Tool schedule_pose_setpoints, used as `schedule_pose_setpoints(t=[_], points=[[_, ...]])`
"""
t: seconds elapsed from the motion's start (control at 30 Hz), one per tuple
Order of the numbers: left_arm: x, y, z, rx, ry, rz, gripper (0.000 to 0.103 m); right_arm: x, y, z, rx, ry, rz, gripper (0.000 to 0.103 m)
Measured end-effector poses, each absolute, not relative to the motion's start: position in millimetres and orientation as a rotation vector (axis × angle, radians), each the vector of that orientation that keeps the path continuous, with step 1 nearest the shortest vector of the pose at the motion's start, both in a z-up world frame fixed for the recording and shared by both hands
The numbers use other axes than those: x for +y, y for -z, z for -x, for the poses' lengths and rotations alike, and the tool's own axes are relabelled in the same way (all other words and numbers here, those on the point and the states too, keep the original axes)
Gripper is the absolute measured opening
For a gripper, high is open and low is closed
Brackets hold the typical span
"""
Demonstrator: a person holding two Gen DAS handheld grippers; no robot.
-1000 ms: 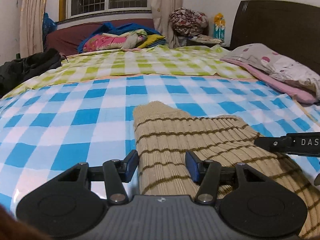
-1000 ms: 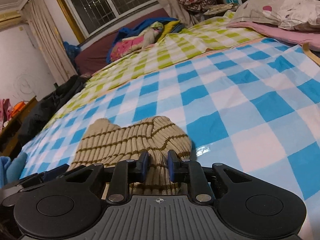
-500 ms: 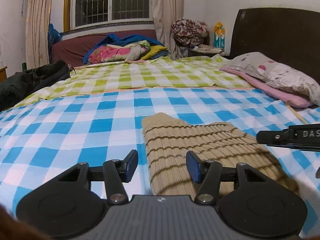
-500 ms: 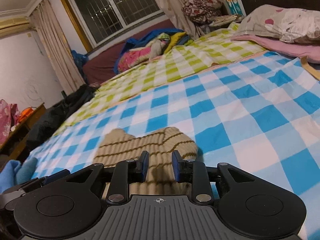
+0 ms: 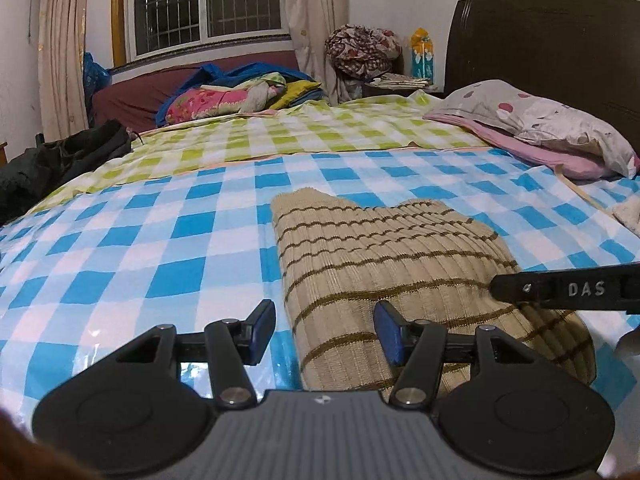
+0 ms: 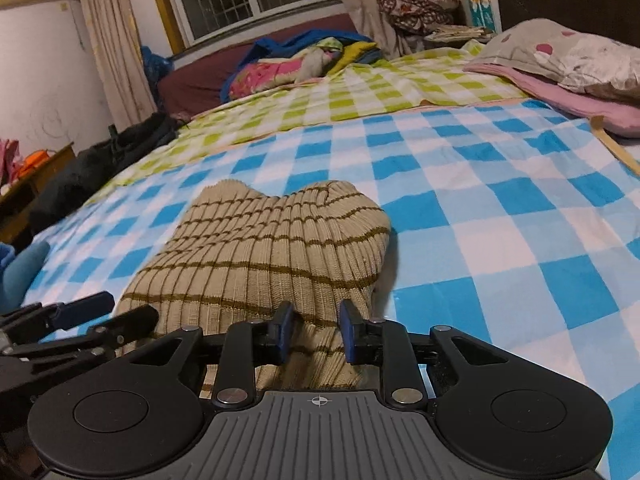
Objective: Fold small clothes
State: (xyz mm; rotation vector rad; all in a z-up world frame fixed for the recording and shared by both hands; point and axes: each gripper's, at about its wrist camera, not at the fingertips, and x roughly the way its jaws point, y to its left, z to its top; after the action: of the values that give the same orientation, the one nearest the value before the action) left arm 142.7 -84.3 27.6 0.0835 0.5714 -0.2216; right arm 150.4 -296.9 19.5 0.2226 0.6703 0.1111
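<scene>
Striped knit top [image 5: 384, 256] lies folded over on bed [image 5: 160, 248], not neat yet. Left tool [image 5: 325, 330] released. Right tool [image 6: 316, 334] closing, knit between pads, none pinched.

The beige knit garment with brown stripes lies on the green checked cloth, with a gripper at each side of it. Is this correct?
Not quite. The beige knit garment lies on the blue checked cloth; the green checked cloth is farther back. The left wrist view shows it. The rest stands.

A home bedroom: a wide bed [image 5: 168, 240] under checked sheets, a pillow [image 5: 552, 120] against a dark headboard [image 5: 540, 40], curtains [image 5: 60, 48] beside a barred window [image 5: 208, 4], piled bedding [image 5: 240, 94].
</scene>
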Motion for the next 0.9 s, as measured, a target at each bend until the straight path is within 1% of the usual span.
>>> schedule_pose_setpoints(t=[0.1,0.17,0.23,0.4,0.6,0.7,0.9], points=[[-81.1,-31.6,-135.6,0.578,0.224,-0.074,0.061,-297.6,-26.7,-138.2,0.650,-0.113,-0.241,0.023],[-79.6,-32.4,-131.5,0.590,0.228,-0.072,0.061,-298.7,-29.8,-128.9,0.642,-0.121,-0.253,0.027],[-79.3,-29.2,-128.5,0.607,0.227,-0.077,0.061,-298.6,-28.4,-122.8,0.645,-0.120,-0.250,0.028],[-79.7,-16.8,-125.1,0.668,0.214,-0.068,0.061,-300.1,-19.0,-120.4,0.676,-0.092,-0.244,0.028],[-80.8,-18.2,-117.1,0.682,0.217,-0.070,0.061,-298.5,-23.0,-105.3,0.657,-0.067,-0.223,0.029],[-81.4,-17.5,-113.9,0.693,0.216,-0.067,0.061,-295.6,-18.2,-99.9,0.677,-0.060,-0.200,0.029],[-78.3,-15.9,-104.2,0.713,0.221,-0.047,0.061,-296.7,-21.1,-85.4,0.661,-0.060,-0.227,0.029]])
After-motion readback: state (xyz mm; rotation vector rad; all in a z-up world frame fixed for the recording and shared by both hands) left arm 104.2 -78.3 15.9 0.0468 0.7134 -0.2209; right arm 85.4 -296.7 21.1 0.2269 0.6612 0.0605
